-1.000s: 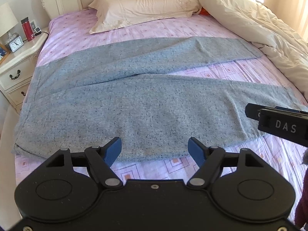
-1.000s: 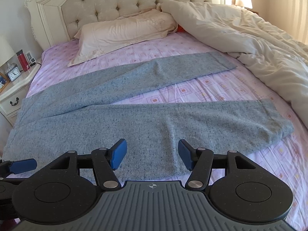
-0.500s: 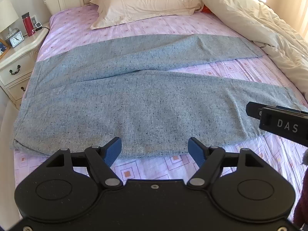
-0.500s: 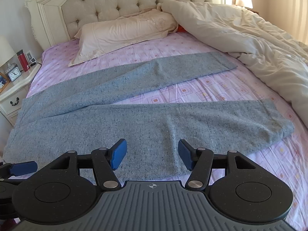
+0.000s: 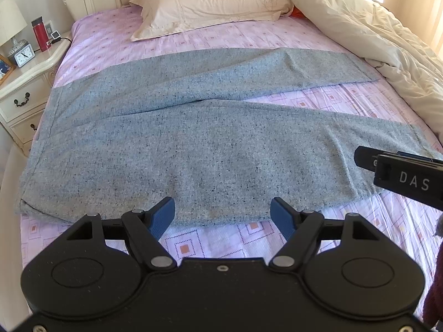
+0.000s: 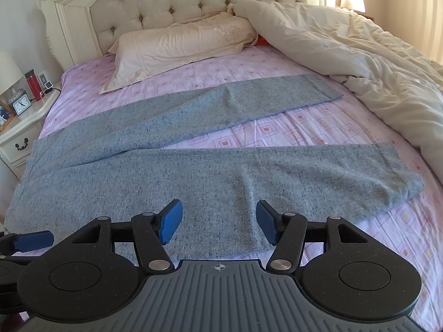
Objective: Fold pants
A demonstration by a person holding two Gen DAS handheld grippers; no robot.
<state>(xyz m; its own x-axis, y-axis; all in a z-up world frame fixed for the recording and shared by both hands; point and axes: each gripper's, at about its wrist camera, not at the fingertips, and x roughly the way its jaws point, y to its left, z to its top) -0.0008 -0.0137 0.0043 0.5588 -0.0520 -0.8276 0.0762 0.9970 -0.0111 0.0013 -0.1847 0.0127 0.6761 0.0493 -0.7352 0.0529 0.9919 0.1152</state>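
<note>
Right wrist view: pants [image 6: 193, 182] lie crosswise, legs pointing right; both claws wide open, empty.

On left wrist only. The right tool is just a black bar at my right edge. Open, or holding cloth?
Observer: The right tool is open. Its blue pads stand apart with nothing between them, and it points at the near edge of the pants.
Operator: That bar blocks my right side. What's behind it?
Observer: The near leg's hem. It lies flat on the pink sheet, close to the duvet but not touching it.
</note>
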